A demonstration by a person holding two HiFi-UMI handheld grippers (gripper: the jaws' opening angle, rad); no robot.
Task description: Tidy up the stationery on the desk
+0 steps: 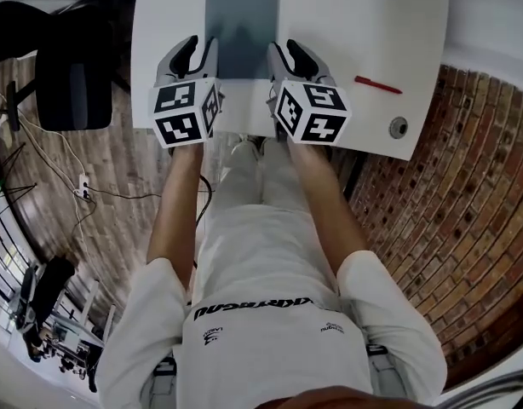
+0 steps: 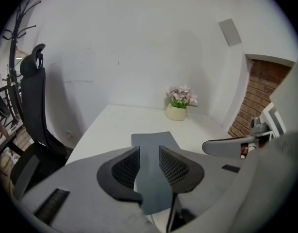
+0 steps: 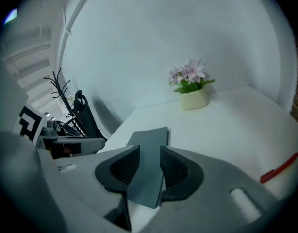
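The person stands at the near edge of a white desk (image 1: 347, 24) with a tool in each hand, and both are on the same thing: a flat grey notebook (image 1: 242, 28) in the middle of the desk, its long side running away toward the far end. The left gripper (image 1: 200, 48) has its jaws closed down on the near left part of the notebook, the cover filling the narrow gap between the dark pads (image 2: 124, 166). The right gripper (image 1: 287, 51) is clamped the same way on the near right part, and there the notebook (image 3: 149, 137) sits a little tilted between the jaws. I cannot tell whether the far end of the notebook is resting on the desk or held just above it. To the right, well apart from the notebook, a red pen (image 1: 378, 84) lies on the desk, and nearer the right corner sits a small round grey object (image 1: 399, 127). At the far end stands a pale pot of pink flowers (image 2: 177, 111). A black office chair (image 1: 72, 83) stands off the left side of the desk.
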